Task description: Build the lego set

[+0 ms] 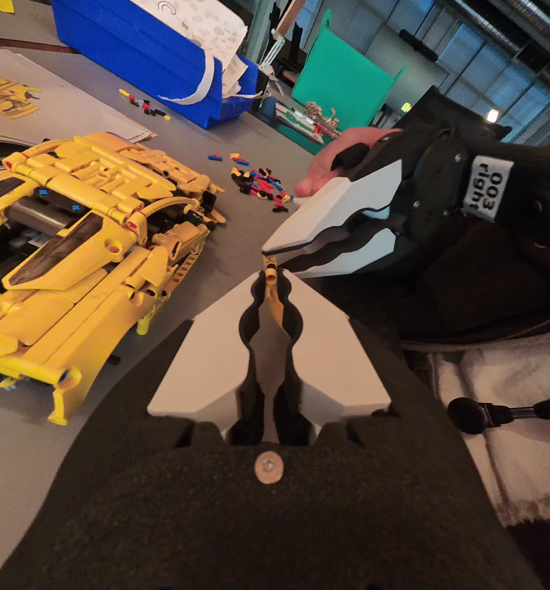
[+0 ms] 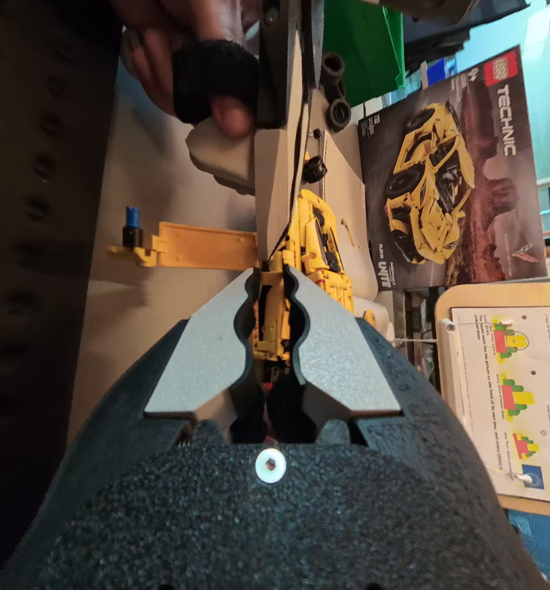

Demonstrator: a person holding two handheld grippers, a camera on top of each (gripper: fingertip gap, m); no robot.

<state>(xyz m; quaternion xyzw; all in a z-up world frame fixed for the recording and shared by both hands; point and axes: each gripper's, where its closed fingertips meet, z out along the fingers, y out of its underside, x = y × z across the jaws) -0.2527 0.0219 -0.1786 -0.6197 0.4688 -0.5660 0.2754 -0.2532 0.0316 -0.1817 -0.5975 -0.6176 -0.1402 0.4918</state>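
A flat yellow panel piece (image 2: pixel 203 245) carries a black connector (image 2: pixel 131 236) with a blue pin (image 2: pixel 132 215) at its far left end. In the left wrist view it shows edge-on (image 1: pixel 274 297). My left gripper (image 1: pixel 271 274) is shut on the panel; in the right wrist view it (image 2: pixel 265 255) comes down from the top. My right gripper (image 2: pixel 270 271) is shut on the same panel's end, tip to tip with the left; it shows in the left wrist view (image 1: pixel 269 253). The partly built yellow car (image 1: pixel 75 255) lies on the grey table (image 1: pixel 251 143), left of both grippers.
A pile of loose red, blue and black pins (image 1: pixel 261 188) lies beyond the car. A blue bin (image 1: pixel 146 54) and an open instruction booklet (image 1: pixel 59 108) sit at the back left. The set's box (image 2: pixel 452 166) and a board with a printed sheet (image 2: pixel 506 399) stand to the right. My left and right fingertips are right by each other.
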